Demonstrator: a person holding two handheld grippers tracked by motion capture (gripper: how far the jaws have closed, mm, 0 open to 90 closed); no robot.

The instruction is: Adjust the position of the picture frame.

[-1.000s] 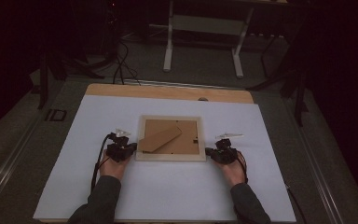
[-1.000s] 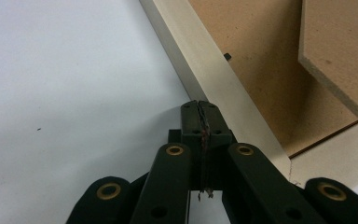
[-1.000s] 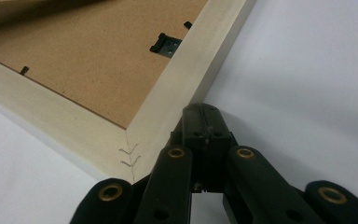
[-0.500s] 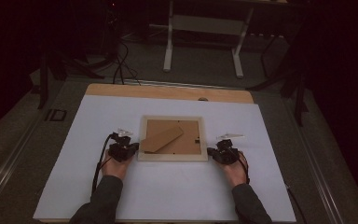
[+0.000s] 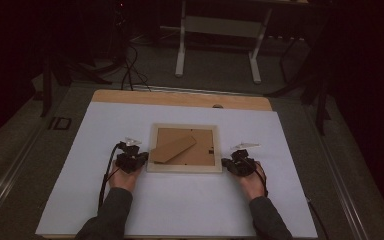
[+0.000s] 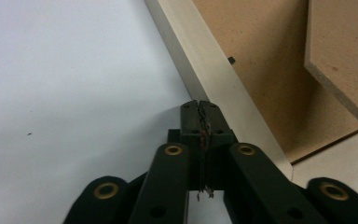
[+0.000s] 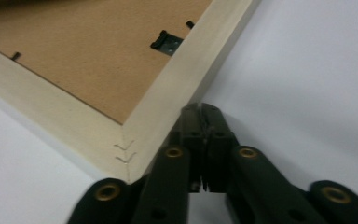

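A pale wooden picture frame [image 5: 184,169] lies face down on the white table cover, its brown backing board [image 5: 200,152] up and a fold-out stand [image 5: 172,148] across it. My left gripper [image 5: 141,159] is shut with nothing in it, its tips against the frame's left edge [image 6: 214,74]. My right gripper [image 5: 226,163] is also shut and empty, pressed to the frame's right edge near its lower corner [image 7: 135,140]. A small black hanger clip [image 7: 166,42] sits on the backing near that edge.
The white cover [image 5: 105,125] spreads over a wooden table whose bare strip [image 5: 180,98] shows at the far side. Beyond it stand a white table base [image 5: 217,30] and floor cables [image 5: 130,70]. Dark carpet surrounds the table.
The frame has slid slightly right and toward the far side between the two grippers; both hands shifted with it and stay against its edges.
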